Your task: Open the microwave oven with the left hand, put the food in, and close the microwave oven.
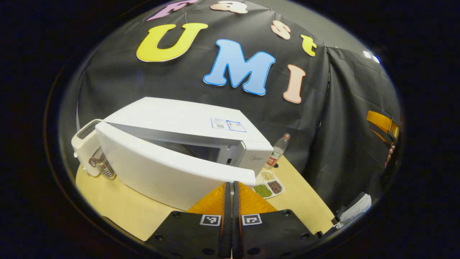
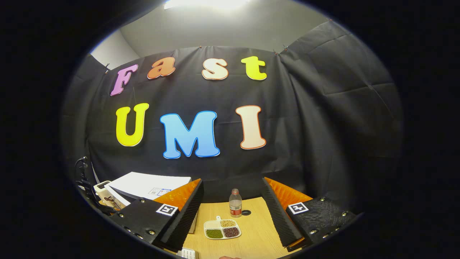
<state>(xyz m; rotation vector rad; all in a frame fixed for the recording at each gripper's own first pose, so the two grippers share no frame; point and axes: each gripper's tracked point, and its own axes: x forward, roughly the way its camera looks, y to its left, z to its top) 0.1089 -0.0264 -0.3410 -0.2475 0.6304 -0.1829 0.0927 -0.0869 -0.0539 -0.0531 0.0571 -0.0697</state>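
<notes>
Left gripper view: the left tool (image 1: 231, 190) has its two fingers pressed together with nothing between them, their tips just at the free edge of the microwave door (image 1: 169, 169). The door stands ajar, swung partly out from the microwave (image 1: 187, 122), and a dark slice of the cavity shows behind it. The microwave sits on the wooden surface (image 1: 302, 194), and a white toaster (image 1: 88, 147) stands just beside its far end. A divided tray (image 1: 269, 183) of food lies on the surface just past the door's edge, holding pale, green and dark red grains in separate compartments. A clear bottle (image 1: 278, 151) with a red label stands upright near the microwave's corner, behind the tray. At the right edge of this view an orange part of the other tool (image 1: 384, 126) shows, with fingers of a hand below it.

Right gripper view: the right tool (image 2: 231, 216) is held wide apart and empty above the surface (image 2: 258, 237). Between its fingers lie the tray (image 2: 222, 229) and, beyond it, the upright bottle (image 2: 235, 203), the two near each other but apart. A small dark round thing lies on the surface just beside the bottle; what it is cannot be told. The microwave (image 2: 151, 185) shows at the left behind the tool's left finger, with the toaster (image 2: 102, 190) at its far side.
</notes>
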